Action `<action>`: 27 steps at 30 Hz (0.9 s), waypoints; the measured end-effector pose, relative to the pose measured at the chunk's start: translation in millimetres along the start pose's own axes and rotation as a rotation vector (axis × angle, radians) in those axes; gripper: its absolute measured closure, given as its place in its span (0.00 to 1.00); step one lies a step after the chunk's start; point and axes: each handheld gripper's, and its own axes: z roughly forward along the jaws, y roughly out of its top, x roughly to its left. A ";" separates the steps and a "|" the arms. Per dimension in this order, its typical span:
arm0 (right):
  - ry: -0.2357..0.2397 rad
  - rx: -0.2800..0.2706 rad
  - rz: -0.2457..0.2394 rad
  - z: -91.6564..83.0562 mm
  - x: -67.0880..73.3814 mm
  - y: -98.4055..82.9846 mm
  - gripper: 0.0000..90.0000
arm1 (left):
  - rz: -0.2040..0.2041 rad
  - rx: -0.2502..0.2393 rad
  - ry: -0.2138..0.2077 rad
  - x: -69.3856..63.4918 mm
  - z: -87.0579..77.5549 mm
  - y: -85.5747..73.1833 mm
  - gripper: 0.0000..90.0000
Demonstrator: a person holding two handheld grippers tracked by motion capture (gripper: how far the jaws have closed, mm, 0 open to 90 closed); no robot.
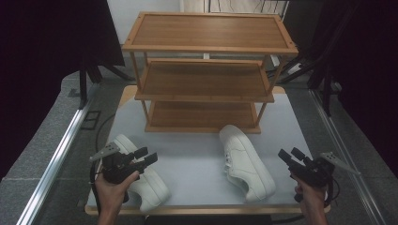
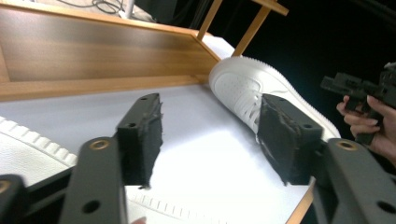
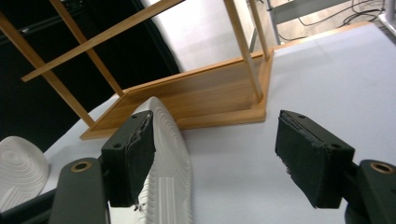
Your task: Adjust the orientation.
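Two white sneakers lie on the pale table mat (image 1: 197,154) in front of a three-tier wooden shoe rack (image 1: 206,79). The left sneaker (image 1: 152,187) sits near the front left corner, and my left gripper (image 1: 146,156) hovers over it, open and holding nothing. The right sneaker (image 1: 246,164) lies angled, its toe near the rack's bottom shelf. My right gripper (image 1: 290,153) stands open to its right, apart from it. In the left gripper view the open jaws (image 2: 212,140) frame the right sneaker (image 2: 252,88). The right gripper view has that sneaker's heel (image 3: 168,140) beside the left pad.
The rack's bottom shelf (image 2: 93,56) is bare, as are the upper two. Dark curtains and stand legs (image 1: 324,79) surround the table. A metal rail (image 1: 61,150) runs along the left side. The table's front edge (image 1: 211,210) lies just ahead of both hands.
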 end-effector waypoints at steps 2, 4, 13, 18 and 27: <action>-0.006 -0.007 0.010 -0.7 -1.9 -0.3 0.32 | 0.024 0.002 0.018 -2.1 -0.2 -0.5 0.42; -0.007 -0.010 0.015 -1.5 -3.2 -1.2 0.32 | 0.039 -0.007 0.008 -2.5 -2.0 -1.3 0.40; -0.032 0.008 0.016 -0.3 -5.1 -7.0 0.32 | 0.007 -0.022 0.002 0.3 -3.7 -3.5 0.44; -0.030 0.025 0.007 3.1 -2.5 -10.4 0.32 | 0.018 -0.015 -0.004 0.0 -5.8 -2.7 0.45; -0.032 0.045 -0.020 8.1 2.8 -17.2 0.32 | 0.052 -0.043 0.050 -2.0 -25.2 -2.9 0.61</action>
